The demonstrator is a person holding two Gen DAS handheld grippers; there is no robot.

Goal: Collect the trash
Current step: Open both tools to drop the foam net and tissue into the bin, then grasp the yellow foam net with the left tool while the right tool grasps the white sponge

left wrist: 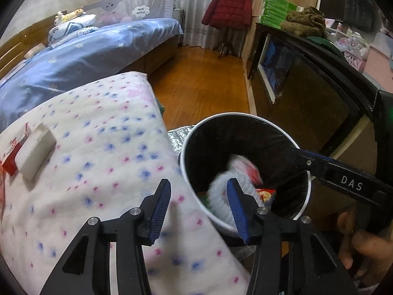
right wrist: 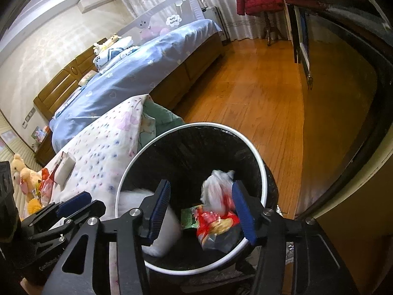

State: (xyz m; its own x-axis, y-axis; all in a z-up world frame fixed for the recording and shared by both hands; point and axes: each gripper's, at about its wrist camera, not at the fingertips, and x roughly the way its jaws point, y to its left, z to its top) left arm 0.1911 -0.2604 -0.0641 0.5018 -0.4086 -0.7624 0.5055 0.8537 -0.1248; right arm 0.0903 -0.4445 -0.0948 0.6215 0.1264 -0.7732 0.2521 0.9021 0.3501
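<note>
We hold both tongs released over the trash bin, a white-rimmed can with a black liner standing on the wooden floor beside the flowered quilt. Our left tongs straddle the bin's near rim; our right tongs hang above its mouth. Inside lie a red snack wrapper, a clear plastic bag and a white wad. A white box lies on the quilt.

Glossy wood floor, quilted cloth blanket, black plastic-lined bin, crinkly plastic wrappers, ribbed blue pads
</note>
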